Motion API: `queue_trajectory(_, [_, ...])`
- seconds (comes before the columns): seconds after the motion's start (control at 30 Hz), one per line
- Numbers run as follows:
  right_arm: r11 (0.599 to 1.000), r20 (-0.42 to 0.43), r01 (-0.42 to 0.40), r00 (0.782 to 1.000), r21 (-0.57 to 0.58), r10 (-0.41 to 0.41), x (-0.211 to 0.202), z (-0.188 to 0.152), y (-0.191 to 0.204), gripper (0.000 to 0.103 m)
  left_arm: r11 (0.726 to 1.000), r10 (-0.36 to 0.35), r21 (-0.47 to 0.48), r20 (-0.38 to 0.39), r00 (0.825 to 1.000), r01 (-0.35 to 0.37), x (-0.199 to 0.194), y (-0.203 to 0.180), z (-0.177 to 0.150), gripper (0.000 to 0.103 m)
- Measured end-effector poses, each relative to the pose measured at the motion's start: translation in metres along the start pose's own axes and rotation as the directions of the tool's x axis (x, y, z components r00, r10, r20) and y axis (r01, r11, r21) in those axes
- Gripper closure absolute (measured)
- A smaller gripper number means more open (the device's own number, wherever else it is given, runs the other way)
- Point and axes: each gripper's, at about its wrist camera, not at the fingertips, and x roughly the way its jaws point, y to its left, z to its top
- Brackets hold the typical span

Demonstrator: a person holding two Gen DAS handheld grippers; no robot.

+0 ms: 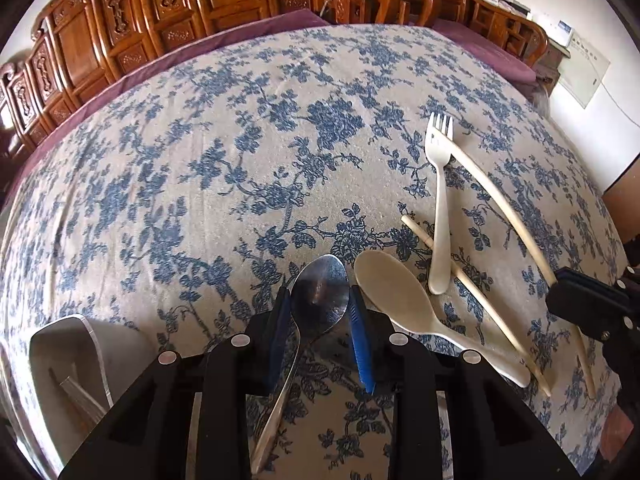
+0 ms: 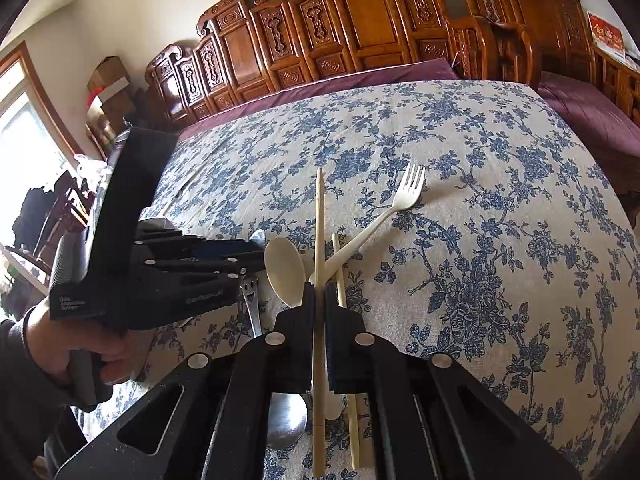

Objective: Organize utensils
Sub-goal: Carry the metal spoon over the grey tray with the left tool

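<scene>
In the left wrist view my left gripper (image 1: 320,306) is shut on the bowl of a metal spoon (image 1: 320,288), with a blue pad against each side and the handle running back under the jaws. Right of it lie a cream spoon (image 1: 400,304), a cream fork (image 1: 439,200) and a loose chopstick (image 1: 480,304). My right gripper (image 2: 319,292) is shut on a second chopstick (image 2: 319,208), which points away over the cloth. From the right wrist view the left gripper (image 2: 246,256) comes in from the left beside the cream spoon (image 2: 285,268), with the fork (image 2: 408,192) farther off.
A blue-flowered cloth (image 1: 240,160) covers the table. A clear holder (image 1: 72,340) stands at the near left with something clear inside. A purple cushion (image 2: 360,76) and carved wooden seat backs (image 2: 360,12) border the far edge. A hand (image 2: 100,352) grips the left tool.
</scene>
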Motion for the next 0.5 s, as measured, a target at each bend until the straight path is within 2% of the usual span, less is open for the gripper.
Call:
queue_trajectory(0.2, [1.000,0.013,0.011,1.000,-0.021,-0.011,-0.007,0.002,0.009,0.097,1.000,0.005,-0.029,0.117,0.993,-0.002,-0.045,0.002,-0.014,0.076])
queue_trajectory(0.37, [0.999,0.029,0.017,0.999,-0.048,-0.016,-0.014,0.000,0.021,0.097,0.998,0.004,-0.055,0.228,0.974,0.009,-0.088,0.005,-0.032,0.076])
queue_trajectory(0.5, [0.997,0.034,0.028,0.999,-0.068,-0.026,-0.015,-0.002,0.027,0.097,0.998,-0.005,-0.059,0.285,0.959,0.023,-0.112,0.004,-0.047,0.076])
